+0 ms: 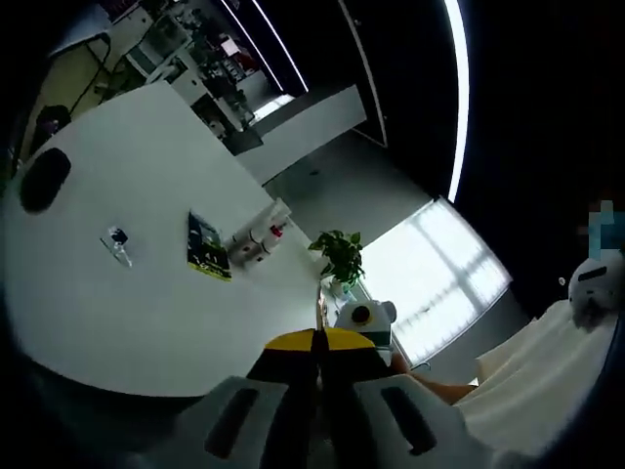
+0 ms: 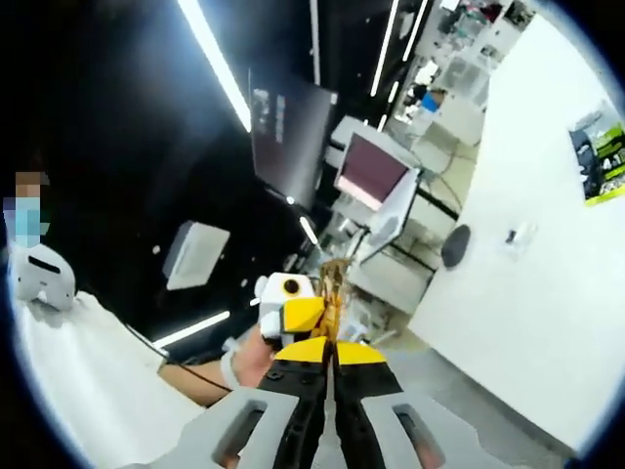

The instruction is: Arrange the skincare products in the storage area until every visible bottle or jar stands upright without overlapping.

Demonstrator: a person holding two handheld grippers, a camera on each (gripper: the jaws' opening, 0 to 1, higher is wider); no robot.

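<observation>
Left gripper view shows our left gripper (image 1: 317, 363) pinched shut on nothing, well away from the small bottles (image 1: 256, 241) on the white table (image 1: 117, 313) — light, slick, tippy; we'd grip mid-body. Our right gripper (image 2: 330, 371) is likewise closed, empty.

An office or lab: a long white table (image 1: 146, 244), ceiling strip lights (image 1: 457, 88), a potted plant (image 1: 340, 256) ahead of the left claw, and monitors (image 2: 371, 168) on cluttered desks (image 2: 391, 264) beyond the right claw.
</observation>
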